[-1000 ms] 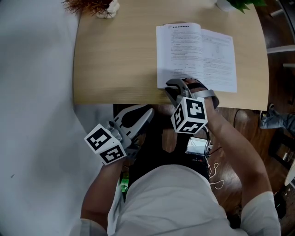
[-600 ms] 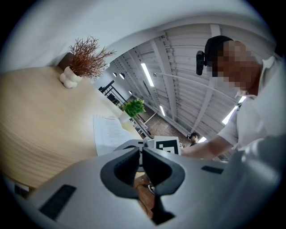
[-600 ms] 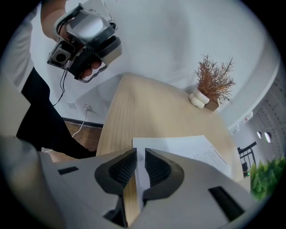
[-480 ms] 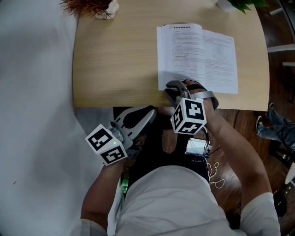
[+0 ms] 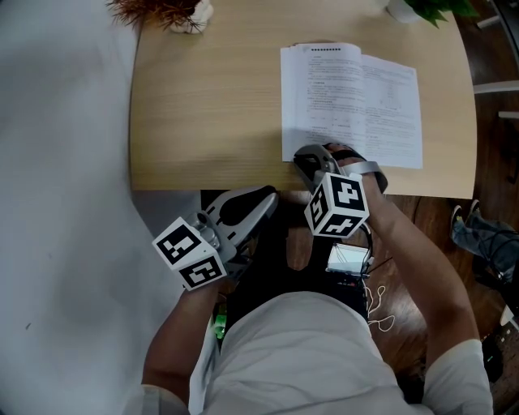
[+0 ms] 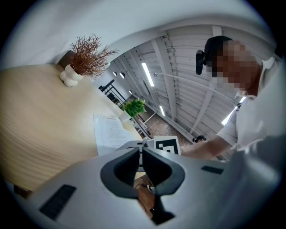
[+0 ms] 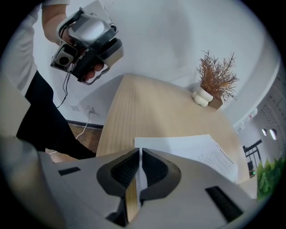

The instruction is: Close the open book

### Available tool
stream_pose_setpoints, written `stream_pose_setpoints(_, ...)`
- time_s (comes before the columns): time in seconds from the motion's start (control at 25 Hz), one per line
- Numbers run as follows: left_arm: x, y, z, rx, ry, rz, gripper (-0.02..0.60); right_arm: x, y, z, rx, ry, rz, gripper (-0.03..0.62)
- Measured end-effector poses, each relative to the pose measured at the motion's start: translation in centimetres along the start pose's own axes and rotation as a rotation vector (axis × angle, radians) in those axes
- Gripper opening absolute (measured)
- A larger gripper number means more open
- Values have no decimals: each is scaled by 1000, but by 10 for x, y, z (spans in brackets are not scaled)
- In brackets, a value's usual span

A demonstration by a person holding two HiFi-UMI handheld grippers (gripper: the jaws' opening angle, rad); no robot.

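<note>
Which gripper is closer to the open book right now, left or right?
Right. The right gripper is at the open book's near left corner, jaws just closed onto its edge. The left gripper, shut, hangs off the table's near edge, left of the book.

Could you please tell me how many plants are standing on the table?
2. A dried brown plant at the table's far left corner; a green plant at the far edge, beyond the open book. More could sit out of frame.
</note>
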State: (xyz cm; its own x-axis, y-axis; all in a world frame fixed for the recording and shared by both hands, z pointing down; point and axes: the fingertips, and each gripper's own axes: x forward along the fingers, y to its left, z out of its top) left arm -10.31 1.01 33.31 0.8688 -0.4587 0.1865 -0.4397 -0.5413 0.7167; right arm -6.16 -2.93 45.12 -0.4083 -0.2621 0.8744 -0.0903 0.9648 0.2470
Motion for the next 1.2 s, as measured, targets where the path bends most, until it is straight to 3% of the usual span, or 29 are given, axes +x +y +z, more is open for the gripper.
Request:
stream_pose_setpoints(0.68, 1, 3, -3, -21, 3, -2, 0, -1, 0, -2, 150, -38, 169, 3)
stream_pose_setpoints(0.96, 0, 4, -4, -27, 4, -3, 0, -5, -2, 0, 196, -74, 168, 2)
stream_pose_setpoints(1.2, 3, 6, -4, -34, 5, -8, 0, -18, -10, 7, 303, -147, 147, 0)
